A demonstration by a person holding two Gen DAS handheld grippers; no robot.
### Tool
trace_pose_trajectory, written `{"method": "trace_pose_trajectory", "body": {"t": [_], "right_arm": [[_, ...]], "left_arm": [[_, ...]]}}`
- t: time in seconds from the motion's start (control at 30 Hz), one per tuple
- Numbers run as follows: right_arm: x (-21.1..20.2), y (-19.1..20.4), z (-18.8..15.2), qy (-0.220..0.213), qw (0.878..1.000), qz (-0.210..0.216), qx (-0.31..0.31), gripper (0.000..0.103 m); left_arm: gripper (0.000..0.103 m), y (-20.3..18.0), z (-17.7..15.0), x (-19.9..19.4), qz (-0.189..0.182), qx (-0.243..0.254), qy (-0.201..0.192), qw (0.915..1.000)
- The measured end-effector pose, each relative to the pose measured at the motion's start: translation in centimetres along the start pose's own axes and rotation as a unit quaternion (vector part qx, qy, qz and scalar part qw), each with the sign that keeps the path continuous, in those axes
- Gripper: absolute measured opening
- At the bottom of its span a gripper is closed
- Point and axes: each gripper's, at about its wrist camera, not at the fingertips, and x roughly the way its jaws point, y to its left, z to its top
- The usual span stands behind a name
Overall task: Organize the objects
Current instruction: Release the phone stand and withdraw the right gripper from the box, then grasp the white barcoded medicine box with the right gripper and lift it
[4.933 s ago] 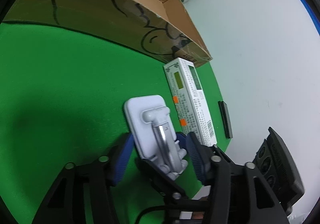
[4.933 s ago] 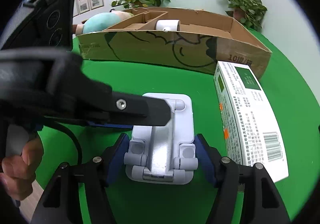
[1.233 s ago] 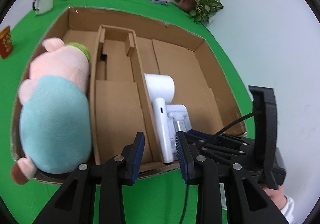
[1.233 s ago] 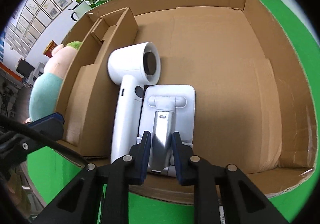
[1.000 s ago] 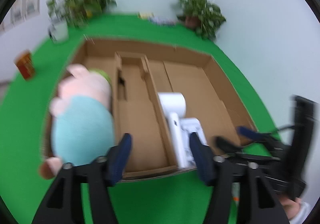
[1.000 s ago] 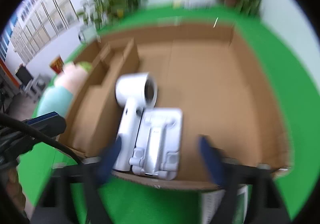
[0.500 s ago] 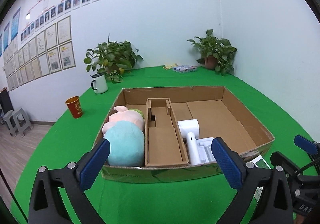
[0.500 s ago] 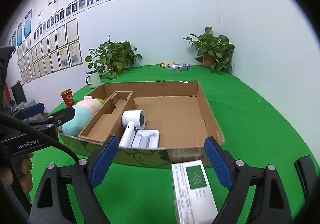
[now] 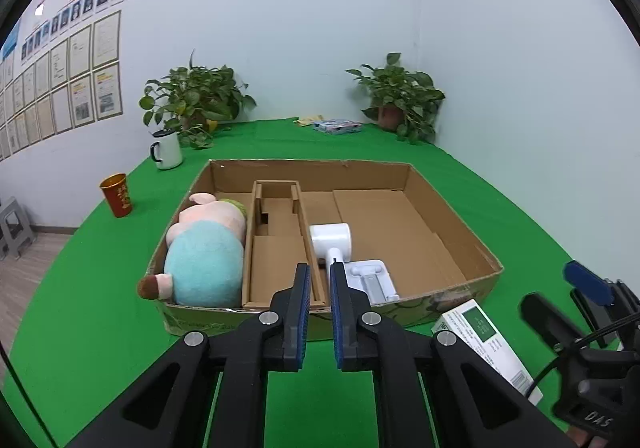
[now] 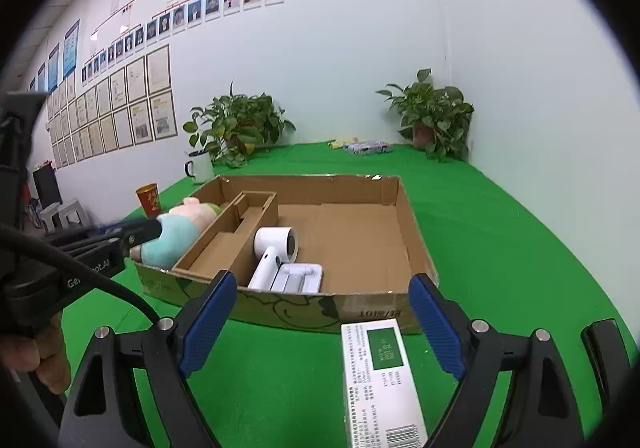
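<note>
My left jaws (image 9: 319, 312) have just snapped shut on nothing; my right jaws (image 10: 322, 326) stand wide, empty. The white carton (image 10: 382, 376) lies at 6 o'clock before the cardboard box (image 10: 288, 308), next to pick. The phone stand (image 10: 298, 277), gripped earlier, now lies inside.

"DAS" on the right claw's body (image 9: 596, 414), box print too small to read (image 10: 380, 372)

Pale walls (image 9: 320, 48) hung with framed papers (image 10: 132, 104); grey stool (image 9: 14, 226).
</note>
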Motion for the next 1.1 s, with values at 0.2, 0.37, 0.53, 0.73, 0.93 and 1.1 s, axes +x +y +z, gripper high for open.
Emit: {"method": "trace_pose_trajectory", "body": {"t": [0.2, 0.37, 0.53, 0.73, 0.93, 1.1], "right_arm": [[-0.6, 0.1, 0.2, -0.021, 1.000, -0.017, -0.014, 0.050], [-1.0, -0.5, 0.4, -0.036, 0.999, -0.005, -0.004, 0.078], [-0.8, -1.3, 0.4, -0.027, 1.000, 0.010, 0.012, 0.095], [0.4, -3.7, -3.4, 0.059, 0.998, 0.028, 0.021, 0.095], [1.8, -5.7, -8.1, 0.164, 0.986, 0.022, 0.012, 0.095], [2.3, -4.5, -9.2, 0.192, 0.981, 0.017, -0.010, 0.095]], "left_arm": [[0.099, 0.1, -0.2, -1.6, 0.065, -0.013, -0.062, 0.9959], [0.099, 0.5, 0.2, -1.8, 0.045, -0.021, -0.066, 0.9966], [0.099, 0.7, 0.2, -1.9, 0.038, -0.020, -0.064, 0.9970], [0.099, 0.9, -2.6, 0.4, -0.012, 0.006, 0.004, 0.9999], [0.099, -0.2, -5.5, 2.7, -0.082, -0.008, 0.060, 0.9948], [0.099, -1.4, -6.5, 4.6, -0.131, -0.034, 0.094, 0.9864]]}}
